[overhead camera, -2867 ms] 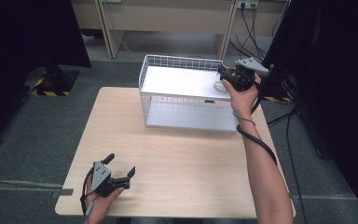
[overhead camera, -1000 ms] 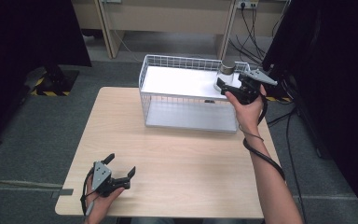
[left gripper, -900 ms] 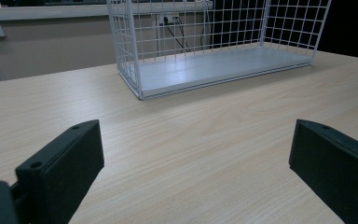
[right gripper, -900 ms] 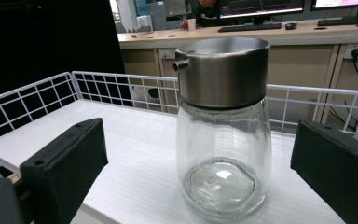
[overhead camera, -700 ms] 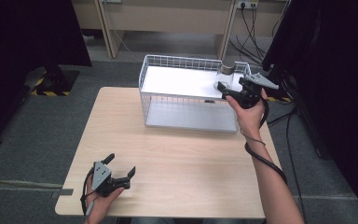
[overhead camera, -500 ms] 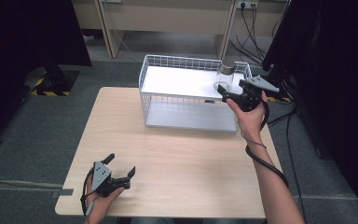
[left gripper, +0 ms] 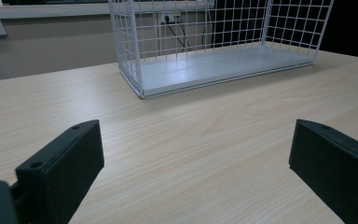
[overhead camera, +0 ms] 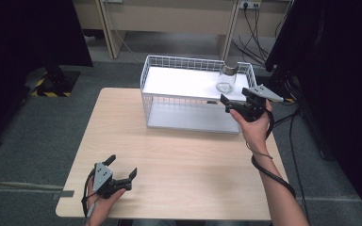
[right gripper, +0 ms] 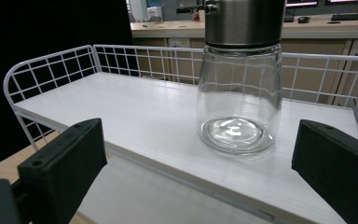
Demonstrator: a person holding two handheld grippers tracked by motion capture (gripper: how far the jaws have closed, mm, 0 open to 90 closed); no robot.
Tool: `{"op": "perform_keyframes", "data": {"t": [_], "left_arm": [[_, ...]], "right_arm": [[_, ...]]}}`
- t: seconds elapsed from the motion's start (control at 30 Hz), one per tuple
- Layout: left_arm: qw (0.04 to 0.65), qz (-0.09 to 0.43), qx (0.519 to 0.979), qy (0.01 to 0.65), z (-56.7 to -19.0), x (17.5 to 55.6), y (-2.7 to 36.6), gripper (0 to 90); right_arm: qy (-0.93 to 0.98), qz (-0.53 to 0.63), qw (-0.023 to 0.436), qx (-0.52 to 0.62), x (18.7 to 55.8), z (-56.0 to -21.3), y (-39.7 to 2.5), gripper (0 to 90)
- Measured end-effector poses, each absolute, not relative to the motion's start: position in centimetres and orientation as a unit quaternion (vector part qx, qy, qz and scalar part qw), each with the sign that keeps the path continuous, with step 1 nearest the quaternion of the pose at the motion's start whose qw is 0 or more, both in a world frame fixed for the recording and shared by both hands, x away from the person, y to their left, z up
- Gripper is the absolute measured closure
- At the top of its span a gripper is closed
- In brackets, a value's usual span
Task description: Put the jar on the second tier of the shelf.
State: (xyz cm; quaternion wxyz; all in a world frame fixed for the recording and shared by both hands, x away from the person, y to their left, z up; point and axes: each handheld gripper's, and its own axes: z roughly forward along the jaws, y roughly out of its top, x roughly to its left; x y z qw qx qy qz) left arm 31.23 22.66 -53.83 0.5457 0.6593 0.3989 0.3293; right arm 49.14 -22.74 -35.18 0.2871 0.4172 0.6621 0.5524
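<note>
The glass jar (overhead camera: 226, 79) with its metal lid stands upright on the white upper shelf of the wire rack (overhead camera: 169, 62), toward the upper right of the high view and close to the rack's right end wall; in the right gripper view the jar (right gripper: 240, 88) sits just right of centre, its clear belly resting flat on the shelf board (right gripper: 135, 116). The right tool (overhead camera: 235, 104) hovers just in front of it at the rack's front edge with its jaws spread wide and nothing between them, apart from the glass. The left tool (overhead camera: 122, 174) lies low at the lower left of the high view, near the front edge of the desk (overhead camera: 184, 169), also wide open and empty; its own view looks across bare wood to the rack (left gripper: 205, 60). The step in hand appears to be a reach for the jar. To do it well, the right tool should likely be brought level with the widest part of the glass rather than the lid, centred so both jaws pass on either side without nudging it, since smooth round glass may skid or tip on the slick board. The wire wall beside the jar leaves little room on that side, so a straight approach from the front seems safest, closing slowly and evenly
</note>
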Motion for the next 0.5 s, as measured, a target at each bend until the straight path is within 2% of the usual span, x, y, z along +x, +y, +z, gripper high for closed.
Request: {"op": "perform_keyframes", "data": {"t": [0.5], "left_arm": [[0.546,0.33,0.659,0.399,-53.8,31.2,22.7,2.7]], "right_arm": [[0.677,0.547,0.284,0.404,47.0,-36.9,-22.7,3.1]]}}
